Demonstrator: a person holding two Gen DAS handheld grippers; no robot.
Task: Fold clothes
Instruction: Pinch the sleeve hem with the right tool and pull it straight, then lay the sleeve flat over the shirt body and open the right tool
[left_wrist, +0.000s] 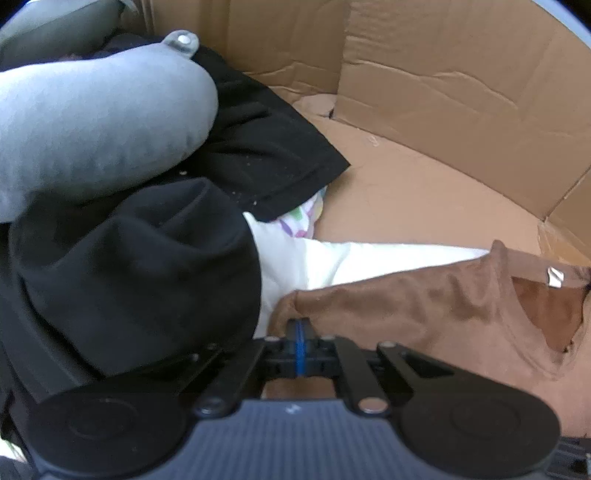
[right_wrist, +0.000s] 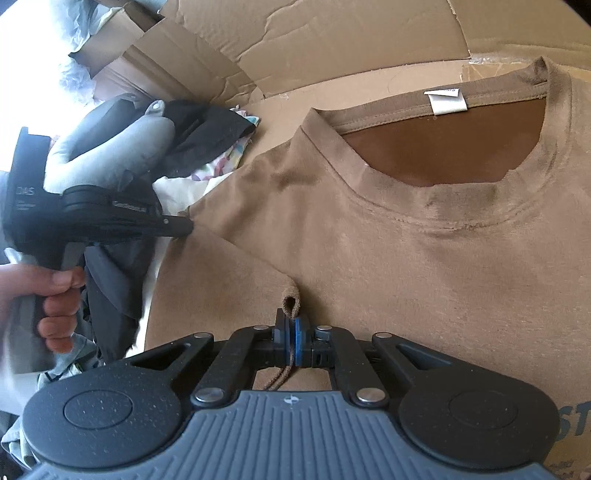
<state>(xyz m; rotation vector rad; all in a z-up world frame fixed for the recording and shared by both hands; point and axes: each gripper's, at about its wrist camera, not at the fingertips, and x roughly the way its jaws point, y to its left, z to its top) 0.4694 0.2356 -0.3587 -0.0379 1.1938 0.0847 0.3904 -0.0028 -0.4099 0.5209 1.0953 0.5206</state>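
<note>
A brown T-shirt (right_wrist: 406, 258) lies flat on cardboard, neck opening away from me, with a white label (right_wrist: 447, 101) inside the collar. My right gripper (right_wrist: 291, 328) is shut on a pinched fold of its fabric; a small loop of cloth sticks up above the blue pads. My left gripper (right_wrist: 186, 227) meets the shirt's left sleeve corner. In the left wrist view that gripper (left_wrist: 299, 326) is shut, its pads set on the edge of the brown T-shirt (left_wrist: 424, 306), and cloth shows beneath the fingers.
Cardboard box walls (left_wrist: 424, 92) rise behind the cardboard floor (left_wrist: 406, 192). A pile at the left holds black garments (left_wrist: 129, 266), a grey cushion (left_wrist: 99, 125) and a white patterned cloth (left_wrist: 332, 262). A person's hand (right_wrist: 55, 291) holds the left gripper's handle.
</note>
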